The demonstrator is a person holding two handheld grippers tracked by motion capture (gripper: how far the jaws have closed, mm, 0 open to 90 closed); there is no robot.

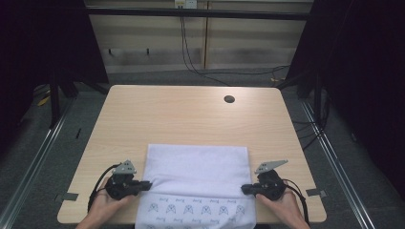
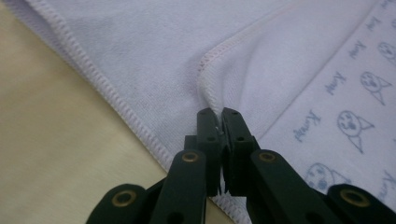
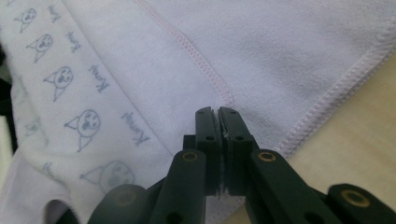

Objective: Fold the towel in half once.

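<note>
One towel (image 1: 197, 174) lies on the counter (image 1: 186, 114), at the near edge, its front part hanging over toward the person. It is white, with a printed band of small faces along the near portion; the plain part seems folded over, since a stitched hem runs across it in both gripper views. Left claw (image 1: 147, 183) sits at the towel's left side, jaws pressed together on the folded hem corner (image 2: 210, 93), cloth pinched between the tips. Right claw (image 1: 244, 189) mirrors it at the right side, jaws pressed together at the hem end (image 3: 224, 100); a sliver of cloth seems caught there. Judgement: holding both ends of the same edge keeps the layer taut and square, likely for carrying a fold across evenly. Count: one towel, two claws, two hands, one counter, one round hole (image 1: 229, 99) near the counter's far edge.
</note>
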